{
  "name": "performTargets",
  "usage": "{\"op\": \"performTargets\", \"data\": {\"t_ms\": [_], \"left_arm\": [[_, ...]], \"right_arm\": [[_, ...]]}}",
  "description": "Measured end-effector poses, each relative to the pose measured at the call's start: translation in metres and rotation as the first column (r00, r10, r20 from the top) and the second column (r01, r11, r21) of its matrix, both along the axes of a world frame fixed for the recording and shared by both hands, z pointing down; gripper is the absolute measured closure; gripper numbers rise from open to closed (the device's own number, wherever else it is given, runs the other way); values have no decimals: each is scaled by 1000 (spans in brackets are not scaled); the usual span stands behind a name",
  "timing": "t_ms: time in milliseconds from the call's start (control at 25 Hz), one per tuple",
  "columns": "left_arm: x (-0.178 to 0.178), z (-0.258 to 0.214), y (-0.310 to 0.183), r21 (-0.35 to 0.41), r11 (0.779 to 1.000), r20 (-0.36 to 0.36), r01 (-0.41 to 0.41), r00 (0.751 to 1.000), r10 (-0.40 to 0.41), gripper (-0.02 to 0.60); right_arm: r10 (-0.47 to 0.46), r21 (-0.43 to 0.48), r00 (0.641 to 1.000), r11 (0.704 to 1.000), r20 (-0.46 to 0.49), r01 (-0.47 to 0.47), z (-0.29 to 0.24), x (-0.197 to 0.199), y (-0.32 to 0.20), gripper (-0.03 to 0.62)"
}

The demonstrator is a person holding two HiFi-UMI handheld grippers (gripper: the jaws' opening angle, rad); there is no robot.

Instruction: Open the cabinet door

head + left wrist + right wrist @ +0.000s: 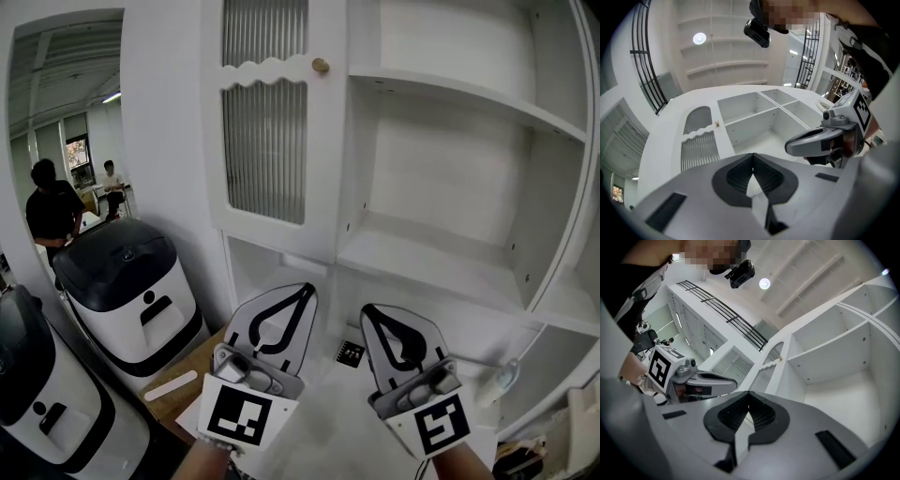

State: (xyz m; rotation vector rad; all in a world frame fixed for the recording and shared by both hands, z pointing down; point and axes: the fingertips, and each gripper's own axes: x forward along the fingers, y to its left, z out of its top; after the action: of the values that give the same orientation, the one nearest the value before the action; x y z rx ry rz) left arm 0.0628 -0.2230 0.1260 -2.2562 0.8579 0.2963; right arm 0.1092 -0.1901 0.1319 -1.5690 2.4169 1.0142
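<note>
You are holding both grippers low, side by side, beneath the cabinet door [267, 141]. Your left gripper [307, 288] is clenched with nothing between its jaws, and your right gripper [367, 309] is clamped empty too. The door, with its ribbed glass, is sitting above them. Its small brass knob [321, 65] is at its right edge, beside the open shelves [469, 92].

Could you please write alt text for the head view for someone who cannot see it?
The left gripper and right gripper, both shut and empty, point up at a white cabinet. Its ribbed-glass door with a small brass knob is above them; open shelves lie to its right.
</note>
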Motion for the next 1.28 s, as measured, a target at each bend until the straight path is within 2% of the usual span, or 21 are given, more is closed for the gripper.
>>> {"op": "performTargets", "data": {"t_ms": [360, 920, 1280], "left_arm": [[5, -31, -13, 55, 998, -18, 4, 1000, -3, 584], [7, -80, -39, 79, 997, -89, 15, 996, -7, 584], [18, -111, -42, 170, 985, -64, 15, 998, -5, 580]], "right_arm": [[3, 32, 1000, 999, -19, -2, -21, 3, -5, 592], [24, 60, 999, 998, -38, -22, -44, 11, -15, 592], [14, 92, 997, 996, -72, -8, -65, 4, -23, 592]]}}
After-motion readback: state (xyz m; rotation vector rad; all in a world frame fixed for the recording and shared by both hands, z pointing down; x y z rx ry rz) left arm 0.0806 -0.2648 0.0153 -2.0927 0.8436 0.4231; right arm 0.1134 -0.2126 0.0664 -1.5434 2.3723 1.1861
